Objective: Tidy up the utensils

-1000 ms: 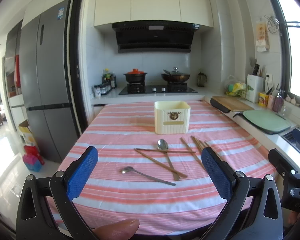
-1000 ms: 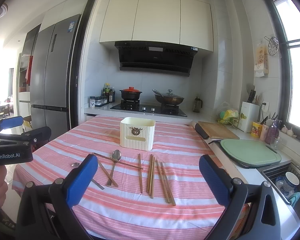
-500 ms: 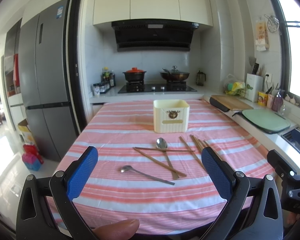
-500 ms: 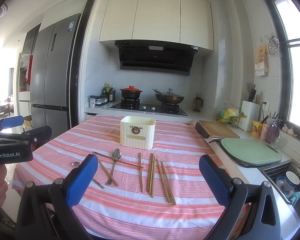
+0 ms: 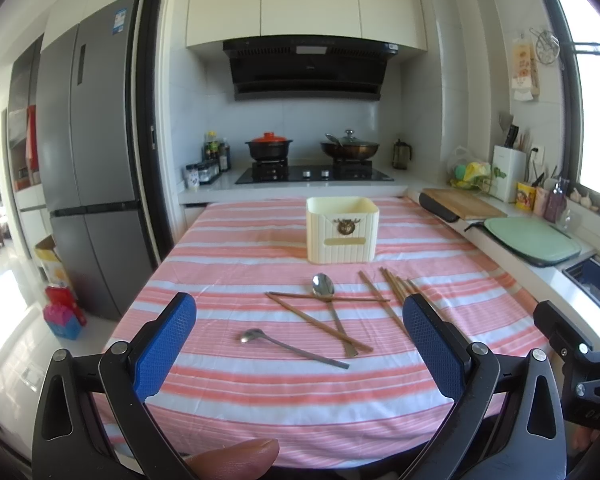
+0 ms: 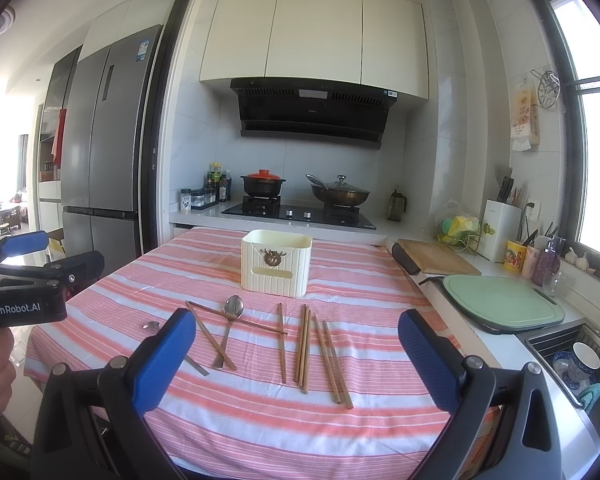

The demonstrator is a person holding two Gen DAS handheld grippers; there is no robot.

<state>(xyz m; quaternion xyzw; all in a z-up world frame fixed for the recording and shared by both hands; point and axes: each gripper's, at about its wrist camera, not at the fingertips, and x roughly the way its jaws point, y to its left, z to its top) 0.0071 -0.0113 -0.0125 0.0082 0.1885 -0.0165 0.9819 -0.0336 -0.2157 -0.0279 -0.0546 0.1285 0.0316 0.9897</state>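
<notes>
A tabletop [image 5: 228,384] covered with a pink-and-white striped cloth fills the middle of both views, with a grey fridge [image 5: 88,152] off to its left and a stove counter behind it. Toward the far side of the tabletop stands a cream utensil box [image 5: 342,229], upright and open at the top; nothing can be seen inside it from this angle. The utensils all lie flat on the cloth in front of the box, none in it. A group of wooden chopsticks [image 6: 312,350] lies side by side, roughly parallel, on the right. To their left, two more chopsticks [image 5: 318,320] lie crossed, and a large metal spoon [image 5: 332,312] rests over them with its bowl pointing toward the box. A smaller spoon [image 5: 290,346] lies apart, nearer the front left edge. The left gripper [image 5: 300,348] hovers above the near edge of the tabletop with its blue fingers [image 5: 164,344] spread wide, holding and touching nothing. The right gripper [image 6: 292,360] hangs likewise over the near edge, its fingers [image 6: 428,360] also spread wide and empty. A person's fingertip [image 5: 236,458] shows at the bottom of the left wrist view.
</notes>
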